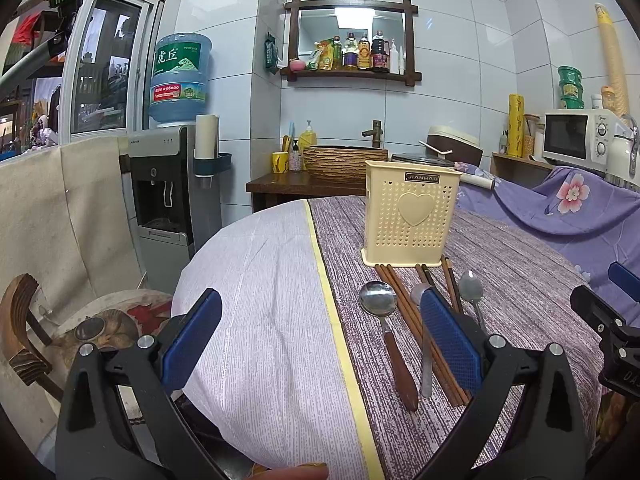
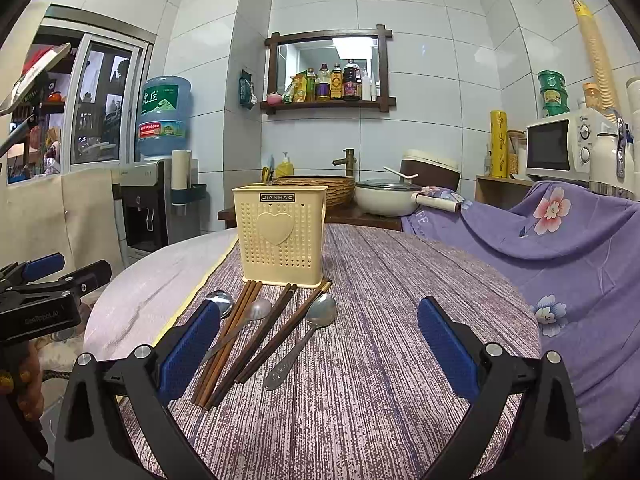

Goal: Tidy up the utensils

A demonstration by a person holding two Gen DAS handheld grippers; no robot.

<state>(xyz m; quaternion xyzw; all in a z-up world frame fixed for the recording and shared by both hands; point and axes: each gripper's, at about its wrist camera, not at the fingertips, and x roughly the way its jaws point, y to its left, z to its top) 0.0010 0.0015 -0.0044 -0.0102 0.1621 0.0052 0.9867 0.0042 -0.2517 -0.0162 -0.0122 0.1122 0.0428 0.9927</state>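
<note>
A cream perforated utensil holder [image 1: 410,218] [image 2: 282,236] with a heart on its front stands upright on the striped tablecloth. In front of it lie several brown chopsticks [image 2: 240,340] [image 1: 404,300], a wooden-handled spoon [image 1: 380,302] and two all-metal spoons [image 2: 316,322] [image 1: 472,290]. My left gripper [image 1: 320,332] is open over the pale left part of the table, its right finger over the utensils. My right gripper [image 2: 320,344] is open above the chopsticks and the metal spoon, holding nothing. The right gripper also shows at the right edge of the left wrist view.
The round table [image 2: 400,280] has a pale cloth [image 1: 260,280] on its left side. A purple floral sheet [image 2: 560,248] covers something to the right. Behind stand a water dispenser [image 1: 172,184], a basin with tap [image 2: 320,188], a pot [image 2: 384,196] and a microwave [image 2: 560,148].
</note>
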